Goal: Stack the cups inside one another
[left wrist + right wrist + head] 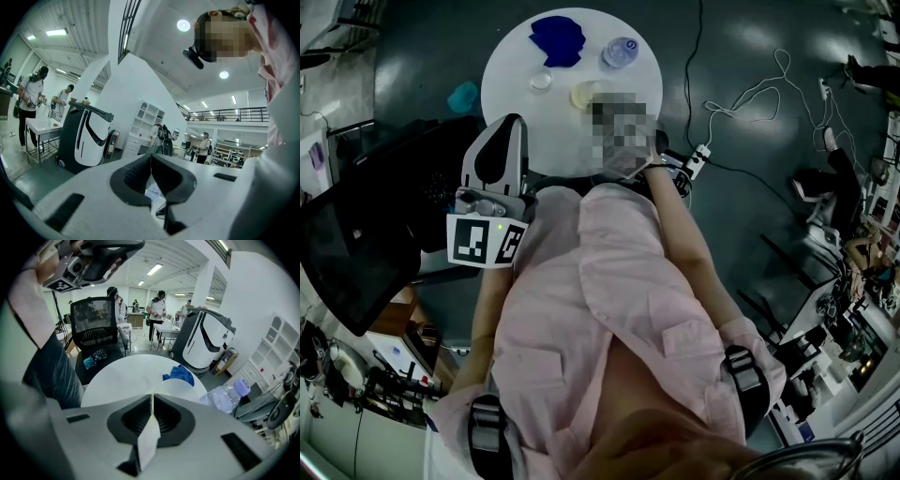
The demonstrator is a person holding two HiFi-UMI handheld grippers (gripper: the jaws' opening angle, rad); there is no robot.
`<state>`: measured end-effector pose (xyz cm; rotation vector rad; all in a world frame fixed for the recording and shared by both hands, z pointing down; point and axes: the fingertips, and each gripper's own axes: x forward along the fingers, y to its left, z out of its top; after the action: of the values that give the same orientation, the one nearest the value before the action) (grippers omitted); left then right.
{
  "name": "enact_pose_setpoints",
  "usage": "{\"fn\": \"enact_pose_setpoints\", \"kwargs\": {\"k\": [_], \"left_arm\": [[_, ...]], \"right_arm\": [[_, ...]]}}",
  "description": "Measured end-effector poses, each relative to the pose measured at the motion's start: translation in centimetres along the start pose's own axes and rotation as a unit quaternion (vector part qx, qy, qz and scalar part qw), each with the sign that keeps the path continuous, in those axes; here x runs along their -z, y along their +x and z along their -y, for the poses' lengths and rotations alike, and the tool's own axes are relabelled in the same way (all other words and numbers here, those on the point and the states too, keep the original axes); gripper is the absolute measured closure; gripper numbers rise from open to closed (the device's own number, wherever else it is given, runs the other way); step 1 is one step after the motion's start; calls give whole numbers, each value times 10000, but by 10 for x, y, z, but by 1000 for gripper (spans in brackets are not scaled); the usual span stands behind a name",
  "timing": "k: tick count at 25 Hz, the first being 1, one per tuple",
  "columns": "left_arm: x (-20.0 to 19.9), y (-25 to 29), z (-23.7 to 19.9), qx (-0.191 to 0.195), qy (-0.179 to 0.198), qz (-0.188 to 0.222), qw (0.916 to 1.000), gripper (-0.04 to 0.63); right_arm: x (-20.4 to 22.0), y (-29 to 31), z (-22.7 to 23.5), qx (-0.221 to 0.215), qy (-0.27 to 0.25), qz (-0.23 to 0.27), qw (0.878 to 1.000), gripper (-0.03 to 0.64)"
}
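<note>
On the round counter (511, 70), what is entered first? (Clerk)

Item 1: pale cup (586, 94), at the near edge of the counter. It stands upright with its mouth up and its long axis vertical. Item 2: clear cup (541, 82), near the pale one on its left in the head view, not touching it. Its mouth seems up too, but it is too small to be sure. Sundries: blue cloth (558, 39) and bottle (621, 52), both farther back. (Keeper)

Tools? (Clerk)

Right gripper (151, 401): fingers pressed together on a thin cream edge, which I judge to be the pale cup's wall near the rim. The cup's round mouth shows just beyond the fingers. Left gripper (151, 161): fingers pressed together, held level at the person's chest, well apart from the counter. A pale scrap shows under the seam, and I cannot tell what it is. (Keeper)

Step in hand, with handling notes? (Clerk)

Judged: taking up the pale cup to join the clear one; nothing is nested yet. Keep the pinch light so the thin wall does not buckle. Lift straight, hold the axis vertical with the mouth up, and centre the base over the other mouth. Lower until it seats, then let go. A tilt would catch rim on rim and tip the lighter cup. (Keeper)
</note>
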<state>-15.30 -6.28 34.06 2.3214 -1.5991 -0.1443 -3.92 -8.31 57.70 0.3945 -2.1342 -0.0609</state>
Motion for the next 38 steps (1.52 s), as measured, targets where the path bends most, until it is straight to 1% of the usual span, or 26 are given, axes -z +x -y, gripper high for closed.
{"fn": "enact_pose_setpoints", "kwargs": {"k": [18, 28, 38], "left_arm": [[0, -7, -10, -67, 6, -3, 10000, 575], [2, -7, -13, -99, -25, -32, 9999, 575], [2, -1, -11, -76, -38, -68, 9999, 575]], "right_arm": [[7, 27, -17, -348, -394, -381, 9979, 581], [14, 39, -25, -599, -295, -514, 9964, 580], [13, 41, -22, -695, -296, -490, 9959, 580]]}}
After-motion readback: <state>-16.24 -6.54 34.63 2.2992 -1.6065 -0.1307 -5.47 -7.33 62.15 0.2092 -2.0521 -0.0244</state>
